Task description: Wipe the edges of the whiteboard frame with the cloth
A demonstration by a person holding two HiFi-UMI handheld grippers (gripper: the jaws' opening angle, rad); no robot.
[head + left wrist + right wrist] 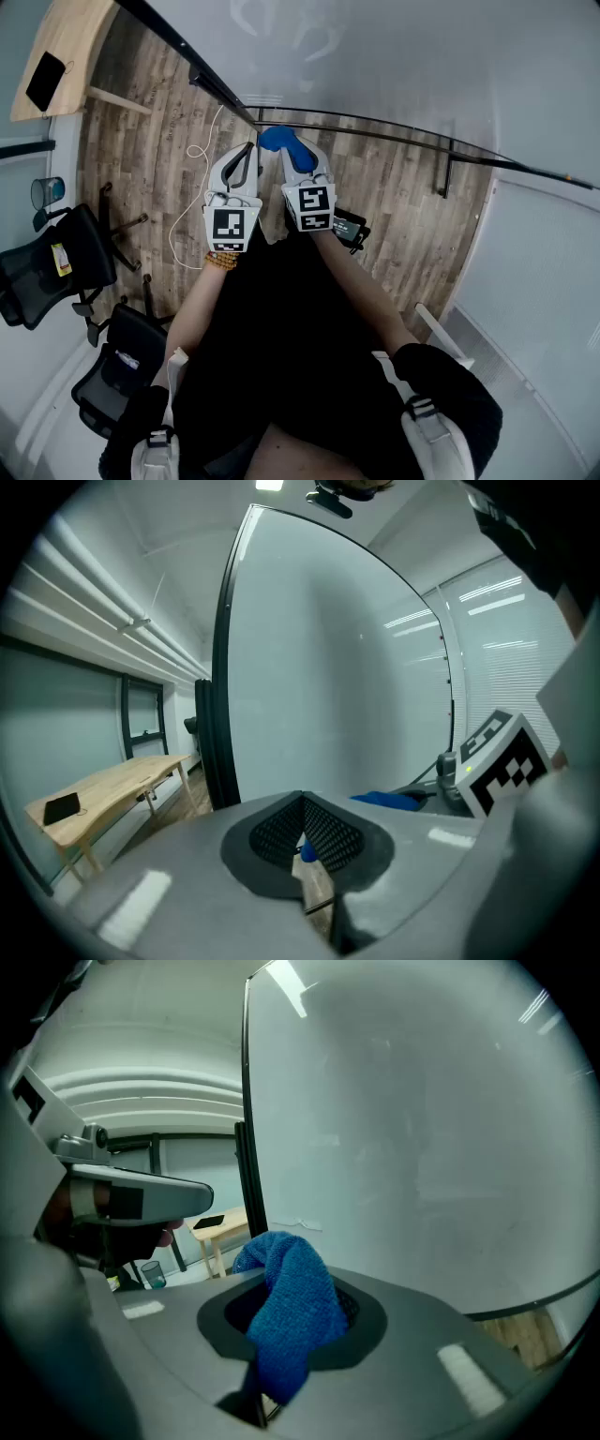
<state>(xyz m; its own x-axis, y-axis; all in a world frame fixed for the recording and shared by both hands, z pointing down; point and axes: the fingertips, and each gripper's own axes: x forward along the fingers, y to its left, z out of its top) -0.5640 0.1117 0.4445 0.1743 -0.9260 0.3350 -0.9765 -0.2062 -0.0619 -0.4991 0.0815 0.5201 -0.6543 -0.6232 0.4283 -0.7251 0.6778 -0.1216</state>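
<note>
Right gripper [298, 1333] clamped on cloth [286, 1288]: fuzzy blue knit, bunched wad bulging past the jaws, near the glossy whiteboard [422, 1147] and its thin black frame [251, 1147]. Left gripper [305, 841] closed, empty.

The right gripper [292, 157] holds a blue cloth [278, 139] beside the whiteboard frame [164, 37].

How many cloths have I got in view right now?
1: the blue cloth is clamped in the right gripper, near the whiteboard frame. The left gripper is shut with none. Others may be hidden.
</note>
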